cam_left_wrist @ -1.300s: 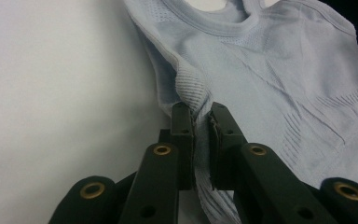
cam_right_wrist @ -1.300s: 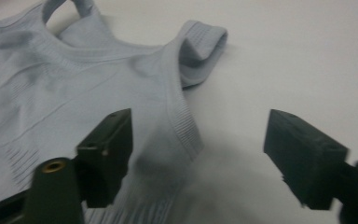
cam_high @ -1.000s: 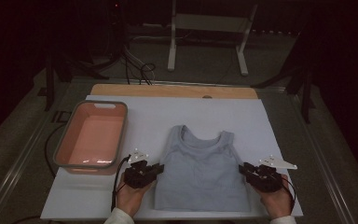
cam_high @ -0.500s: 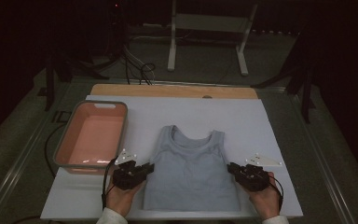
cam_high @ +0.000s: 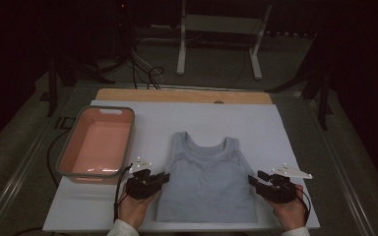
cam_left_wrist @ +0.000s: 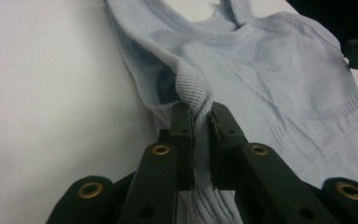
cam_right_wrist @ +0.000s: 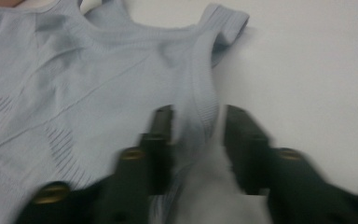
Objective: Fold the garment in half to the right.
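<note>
A pale blue-grey tank top (cam_high: 206, 182) lies flat on the white sheet (cam_high: 275, 128) that covers the desk, neck toward the far edge and hem toward the person. It sits just right of the middle of the sheet, between the two hands.

The left tongs (cam_high: 163, 178) are at the garment's left side seam, below the armhole. In the left gripper view the left tongs (cam_left_wrist: 201, 122) are pinched together on a bunched fold of the ribbed edge of the tank top (cam_left_wrist: 279, 79); the cloth is squeezed up between the two black pads and the fabric around it puckers toward the grip.

The right tongs (cam_high: 254, 180) are at the opposite side seam. In the right gripper view, which is blurred, the right tongs (cam_right_wrist: 199, 122) stand about half apart and have just been opening. The ribbed armhole edge of the tank top (cam_right_wrist: 98, 79) runs down into the gap between them, but the pads do not press on it: there is white sheet visible between the cloth and the right-hand jaw.

To the left of the garment, well apart from it, a pink tub with a grey rim (cam_high: 67, 148) rests on the sheet, close beside the left hand (cam_high: 134, 209). The right hand (cam_high: 290, 212) is near the sheet's near right corner. A strip of bare wooden board (cam_high: 128, 95) shows beyond the sheet's far edge.
</note>
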A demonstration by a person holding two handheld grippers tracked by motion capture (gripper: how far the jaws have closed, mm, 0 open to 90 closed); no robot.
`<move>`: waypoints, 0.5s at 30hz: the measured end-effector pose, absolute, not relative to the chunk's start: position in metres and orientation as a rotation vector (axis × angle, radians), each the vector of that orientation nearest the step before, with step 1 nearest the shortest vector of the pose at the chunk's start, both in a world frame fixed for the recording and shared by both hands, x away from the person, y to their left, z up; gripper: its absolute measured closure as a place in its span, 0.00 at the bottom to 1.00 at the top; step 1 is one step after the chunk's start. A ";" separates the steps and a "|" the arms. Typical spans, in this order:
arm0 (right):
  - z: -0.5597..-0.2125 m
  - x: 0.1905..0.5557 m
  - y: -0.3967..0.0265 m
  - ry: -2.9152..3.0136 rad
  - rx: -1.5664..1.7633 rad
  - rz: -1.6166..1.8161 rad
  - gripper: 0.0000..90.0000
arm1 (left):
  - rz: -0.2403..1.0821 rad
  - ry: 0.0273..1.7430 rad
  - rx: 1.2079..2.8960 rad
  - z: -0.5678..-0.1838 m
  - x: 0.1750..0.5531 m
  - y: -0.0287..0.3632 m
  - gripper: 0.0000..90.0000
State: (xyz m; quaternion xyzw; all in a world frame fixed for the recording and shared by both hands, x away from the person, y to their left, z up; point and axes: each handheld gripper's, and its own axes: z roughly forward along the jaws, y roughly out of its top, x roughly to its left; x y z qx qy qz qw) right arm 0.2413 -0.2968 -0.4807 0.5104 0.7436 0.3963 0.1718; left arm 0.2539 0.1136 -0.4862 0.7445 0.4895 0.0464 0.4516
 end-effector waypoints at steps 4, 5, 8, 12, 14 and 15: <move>-0.481 0.241 -0.295 2.097 1.446 1.127 0.42 | 0.104 1.201 1.831 -0.483 0.254 0.113 0.92; -0.480 0.241 -0.295 2.087 1.443 1.125 0.40 | 0.103 1.195 1.830 -0.481 0.254 0.112 0.92; -0.480 0.241 -0.294 2.076 1.433 1.135 0.34 | 0.096 1.175 1.824 -0.475 0.255 0.109 0.92; -0.480 0.241 -0.295 2.064 1.440 1.139 0.32 | 0.104 1.144 1.818 -0.466 0.256 0.103 0.92; -0.480 0.241 -0.295 2.062 1.437 1.142 0.32 | 0.106 1.127 1.822 -0.462 0.257 0.100 0.92; -0.480 0.241 -0.295 2.061 1.437 1.149 0.31 | 0.107 1.121 1.822 -0.461 0.257 0.098 0.92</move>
